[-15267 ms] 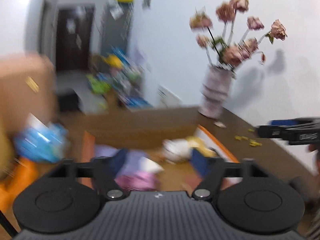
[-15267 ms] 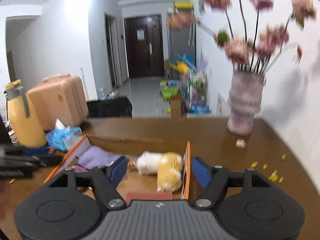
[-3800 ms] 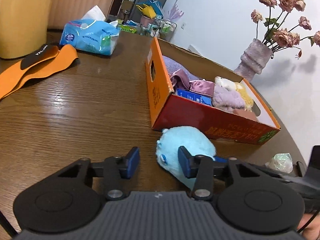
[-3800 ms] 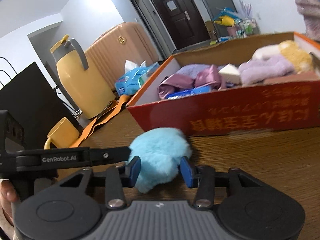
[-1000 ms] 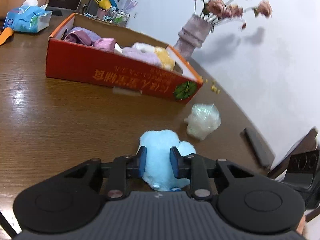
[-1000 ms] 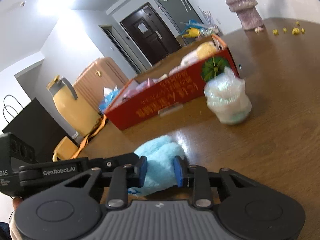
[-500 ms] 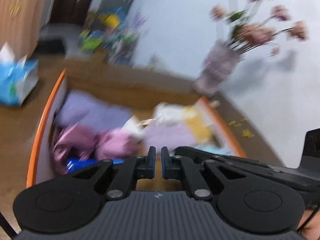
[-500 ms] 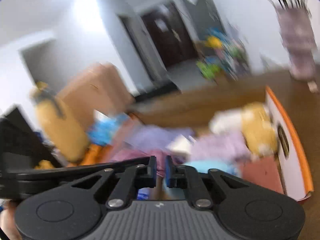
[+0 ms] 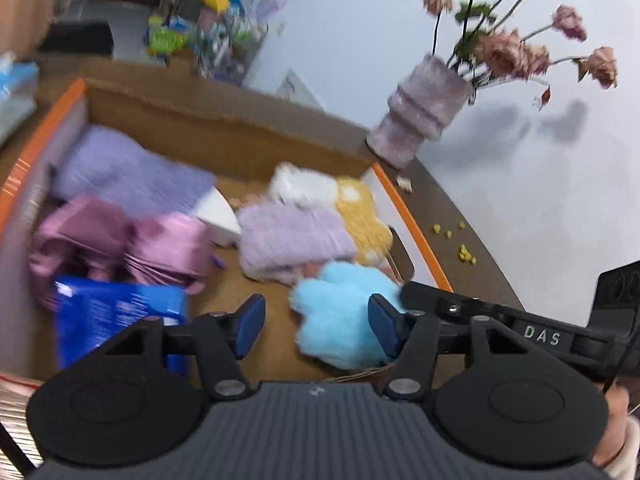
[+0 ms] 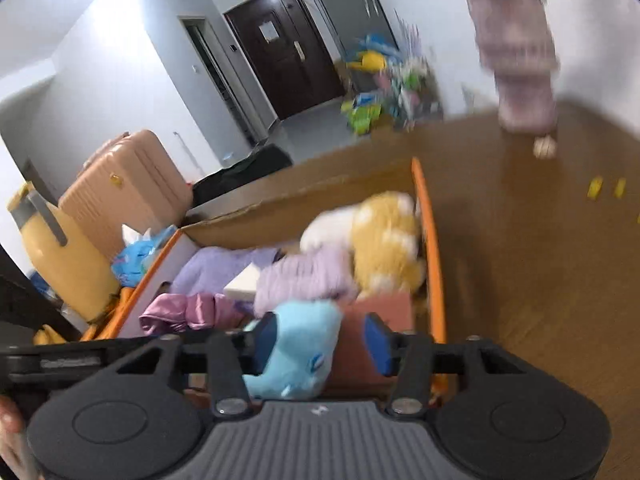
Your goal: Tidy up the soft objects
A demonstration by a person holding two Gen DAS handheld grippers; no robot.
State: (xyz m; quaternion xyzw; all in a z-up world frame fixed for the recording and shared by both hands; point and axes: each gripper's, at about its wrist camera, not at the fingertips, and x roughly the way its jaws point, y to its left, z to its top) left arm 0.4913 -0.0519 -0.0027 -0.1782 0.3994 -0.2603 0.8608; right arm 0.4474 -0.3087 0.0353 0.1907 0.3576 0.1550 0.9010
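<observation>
We are holding both grippers over the box (image 9: 404,216), their jaws having just been opening: the left gripper (image 9: 316,322) and right gripper (image 10: 322,338) are standing part open, gripping nothing. The blue plush (image 9: 340,320) is lying loose inside the box at its 5 o'clock corner, beside the lilac plush (image 9: 292,240).

Black hand-held gripper (image 9: 316,322), blue pads (image 9: 250,326)

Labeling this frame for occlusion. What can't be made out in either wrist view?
- Blue plush: underside hidden by gripper bodies, both views; resting or falling unclear.
- Blue packet: print blurred, left view.
- Vase: top cut off, smeared, right view.
- Yellow bits: too small, left view.
</observation>
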